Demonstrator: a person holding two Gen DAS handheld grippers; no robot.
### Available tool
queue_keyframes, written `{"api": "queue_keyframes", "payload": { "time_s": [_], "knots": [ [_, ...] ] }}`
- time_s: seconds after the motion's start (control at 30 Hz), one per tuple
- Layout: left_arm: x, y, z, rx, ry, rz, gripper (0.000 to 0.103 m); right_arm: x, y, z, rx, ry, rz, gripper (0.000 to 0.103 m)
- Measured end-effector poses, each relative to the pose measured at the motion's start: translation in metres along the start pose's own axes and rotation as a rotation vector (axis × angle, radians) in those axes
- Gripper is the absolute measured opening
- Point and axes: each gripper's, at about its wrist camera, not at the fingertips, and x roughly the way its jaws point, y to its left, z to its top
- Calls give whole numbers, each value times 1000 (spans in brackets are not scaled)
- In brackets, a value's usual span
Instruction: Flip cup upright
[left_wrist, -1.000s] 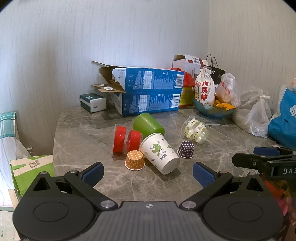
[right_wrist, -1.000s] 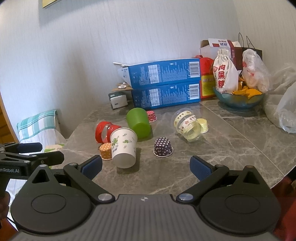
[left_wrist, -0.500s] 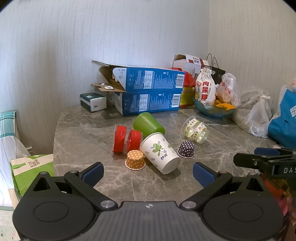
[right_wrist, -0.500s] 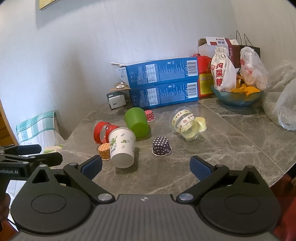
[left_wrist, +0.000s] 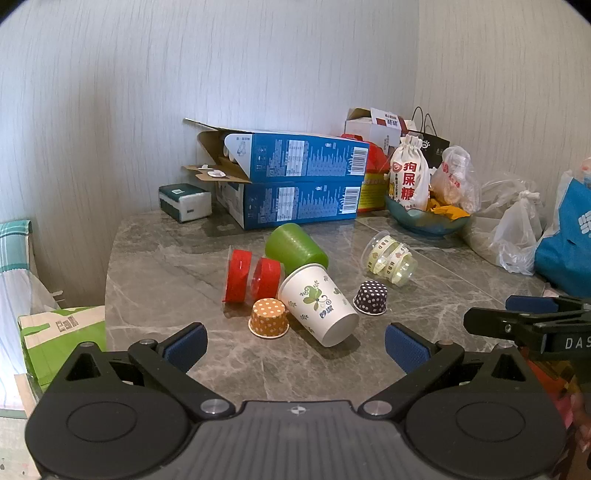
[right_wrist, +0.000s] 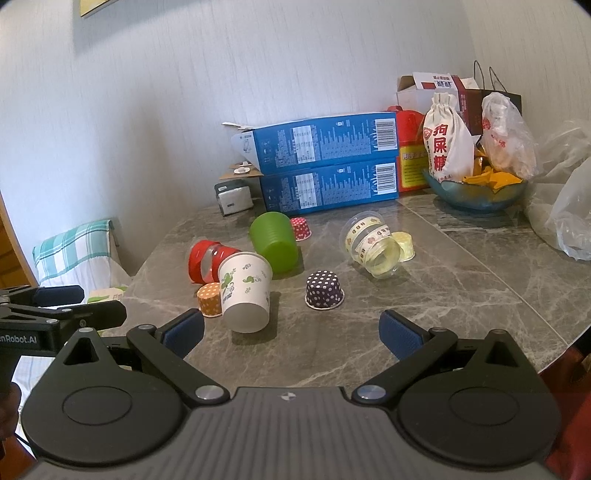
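Note:
Several cups lie tipped on the grey marble table (left_wrist: 155, 266). A white paper cup with green leaves (left_wrist: 317, 304) (right_wrist: 245, 291) lies on its side, base toward me. Behind it lie a green plastic cup (left_wrist: 295, 249) (right_wrist: 275, 240), a red-banded clear cup (left_wrist: 253, 275) (right_wrist: 207, 258) and a clear cup with patterned bands (left_wrist: 391, 258) (right_wrist: 373, 243). Small orange (left_wrist: 269, 318) and purple dotted (left_wrist: 371, 297) (right_wrist: 325, 290) cupcake liners sit upside down. My left gripper (left_wrist: 295, 345) and right gripper (right_wrist: 291, 334) are open and empty, near the table's front edge.
Two stacked blue boxes (left_wrist: 295, 184), a tissue pack (left_wrist: 184, 203), a blue bowl (left_wrist: 424, 221) with a white pouch, and plastic bags (left_wrist: 517, 236) line the back and right. A pink liner (right_wrist: 301, 229) and a yellow liner (right_wrist: 404, 243) sit further back. A green bag (left_wrist: 62, 332) stands left of the table.
The right gripper's view has shifted slightly closer to the cups. The left gripper and the cups have not moved.

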Motion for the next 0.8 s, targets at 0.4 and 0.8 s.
{"api": "queue_keyframes", "payload": {
  "time_s": [0.4,0.8],
  "knots": [
    [7,1,0,-8,7,-4,103,3,2,-1,-31,2,2,102],
    [24,18,11,-37,65,-28,103,49,18,63,-77,92,92,102]
  ]
}}
